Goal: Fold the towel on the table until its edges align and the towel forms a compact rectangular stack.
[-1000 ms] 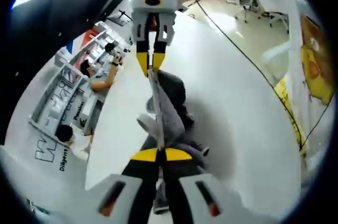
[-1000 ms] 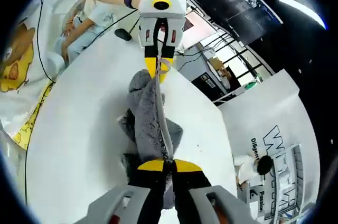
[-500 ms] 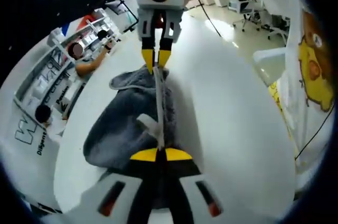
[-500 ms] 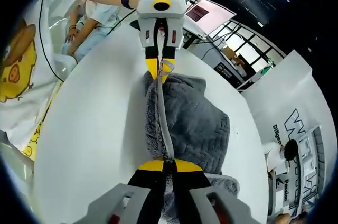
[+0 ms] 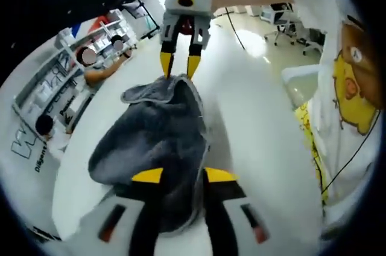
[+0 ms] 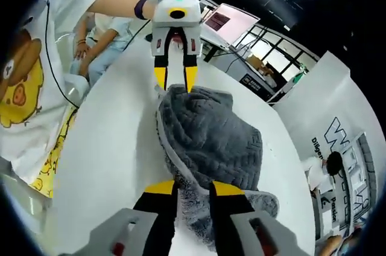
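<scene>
Release is the change: left gripper (image 5: pixel 176 176) and right gripper (image 6: pixel 193 188) have both opened, dropping the doubled grey towel (image 6: pixel 211 141) onto the counter (image 6: pixel 108 147), one fold done.

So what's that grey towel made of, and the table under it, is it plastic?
The grey towel looks like soft, fluffy fabric, maybe microfibre or fleece: its top has a woven-looking ripple pattern and the edges look fuzzy. The white table looks hard and smooth with a slight shine, since light glares off it. It could be plastic or a painted or laminated board; the look alone does not settle it.
</scene>
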`<act>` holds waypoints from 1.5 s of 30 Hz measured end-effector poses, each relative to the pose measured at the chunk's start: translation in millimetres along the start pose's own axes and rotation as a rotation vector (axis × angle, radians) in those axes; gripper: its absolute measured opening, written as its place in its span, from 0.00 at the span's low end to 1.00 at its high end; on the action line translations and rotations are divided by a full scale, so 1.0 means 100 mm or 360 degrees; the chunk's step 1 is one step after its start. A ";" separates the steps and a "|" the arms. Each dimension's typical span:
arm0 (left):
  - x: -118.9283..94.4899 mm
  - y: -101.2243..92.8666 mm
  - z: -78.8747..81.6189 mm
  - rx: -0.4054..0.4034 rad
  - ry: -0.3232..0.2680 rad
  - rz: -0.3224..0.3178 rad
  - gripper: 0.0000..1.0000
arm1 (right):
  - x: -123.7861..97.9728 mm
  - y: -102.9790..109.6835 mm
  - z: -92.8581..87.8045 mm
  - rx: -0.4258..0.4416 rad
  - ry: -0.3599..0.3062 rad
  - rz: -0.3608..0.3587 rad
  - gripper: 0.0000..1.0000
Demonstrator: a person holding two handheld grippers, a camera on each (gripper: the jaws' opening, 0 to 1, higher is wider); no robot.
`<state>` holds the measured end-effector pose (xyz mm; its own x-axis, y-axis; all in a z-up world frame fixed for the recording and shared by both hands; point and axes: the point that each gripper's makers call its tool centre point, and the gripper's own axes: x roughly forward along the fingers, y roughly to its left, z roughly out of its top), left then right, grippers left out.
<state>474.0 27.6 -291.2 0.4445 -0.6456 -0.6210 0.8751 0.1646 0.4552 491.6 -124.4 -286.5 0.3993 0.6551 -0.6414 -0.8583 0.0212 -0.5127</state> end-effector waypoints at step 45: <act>-1.16 -0.99 -0.76 -0.1027 -0.0267 0.0341 0.99 | -0.94 1.19 -0.62 0.1008 -0.0091 -0.0187 0.99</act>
<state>350.6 142.6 -312.3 0.6298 -0.6473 -0.4293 0.7335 0.6775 0.0546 371.4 -229.9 -322.6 0.4994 0.6603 -0.5609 -0.8409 0.5253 -0.1303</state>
